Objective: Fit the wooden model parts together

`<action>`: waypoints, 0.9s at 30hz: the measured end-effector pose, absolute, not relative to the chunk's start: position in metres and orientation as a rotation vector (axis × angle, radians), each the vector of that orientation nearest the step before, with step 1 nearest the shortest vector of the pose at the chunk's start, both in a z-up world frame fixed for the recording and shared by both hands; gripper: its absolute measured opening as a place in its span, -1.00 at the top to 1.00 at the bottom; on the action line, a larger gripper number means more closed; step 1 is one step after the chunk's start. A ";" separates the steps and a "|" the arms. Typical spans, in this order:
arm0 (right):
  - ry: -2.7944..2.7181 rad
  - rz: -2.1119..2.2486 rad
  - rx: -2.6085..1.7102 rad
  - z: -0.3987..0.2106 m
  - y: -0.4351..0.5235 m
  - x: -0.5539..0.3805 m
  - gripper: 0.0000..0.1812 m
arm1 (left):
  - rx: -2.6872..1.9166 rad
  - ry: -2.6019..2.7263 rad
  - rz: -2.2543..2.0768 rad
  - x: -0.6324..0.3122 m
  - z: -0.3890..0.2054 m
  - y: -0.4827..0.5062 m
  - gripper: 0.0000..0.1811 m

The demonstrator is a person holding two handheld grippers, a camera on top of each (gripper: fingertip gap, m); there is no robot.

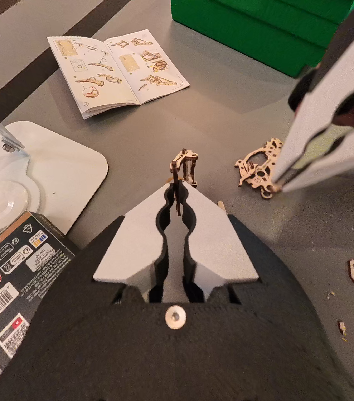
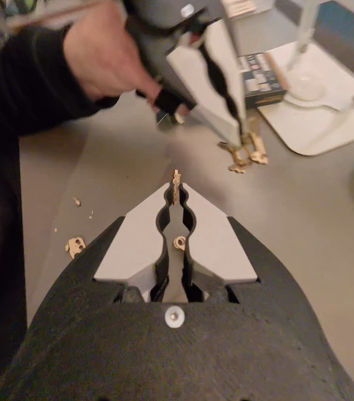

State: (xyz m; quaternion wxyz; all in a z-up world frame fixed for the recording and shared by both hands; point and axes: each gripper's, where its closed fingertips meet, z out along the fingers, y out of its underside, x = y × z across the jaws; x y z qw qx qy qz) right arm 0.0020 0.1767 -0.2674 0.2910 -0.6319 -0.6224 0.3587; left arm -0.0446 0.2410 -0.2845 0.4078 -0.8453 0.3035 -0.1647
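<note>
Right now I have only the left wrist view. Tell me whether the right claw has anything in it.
Observer: The right claw is shut on a thin wooden strip, which sticks out past its tips.
Operator: My left claw holds the wooden sub-assembly. Check the table under the right claw before I move in.
Observer: A small wooden ring piece lies on the grey table, seen through the gap between that claw's fingers.
</note>
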 end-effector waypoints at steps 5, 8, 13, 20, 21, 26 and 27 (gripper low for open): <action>-1.374 1.080 -1.821 -0.258 0.219 0.020 0.99 | -2.095 0.792 -0.387 -0.038 -0.283 0.243 0.99; -1.297 1.109 -1.871 -0.261 0.232 0.027 0.99 | -2.081 0.804 -0.385 -0.035 -0.284 0.245 0.99; -1.249 1.087 -1.906 -0.271 0.242 0.034 0.99 | -1.987 0.915 -0.316 -0.023 -0.284 0.244 0.99; -1.114 1.079 -1.983 -0.287 0.261 0.044 0.98 | -1.808 1.099 0.024 -0.011 -0.288 0.252 0.99; -1.097 1.085 -1.992 -0.289 0.263 0.045 0.98 | -1.782 1.126 0.063 -0.007 -0.289 0.252 0.99; -1.071 1.083 -2.005 -0.298 0.270 0.049 0.98 | -1.725 1.196 0.103 0.006 -0.300 0.252 0.99; -1.071 1.069 -2.003 -0.300 0.272 0.050 0.98 | -1.715 1.196 0.107 0.006 -0.299 0.253 0.99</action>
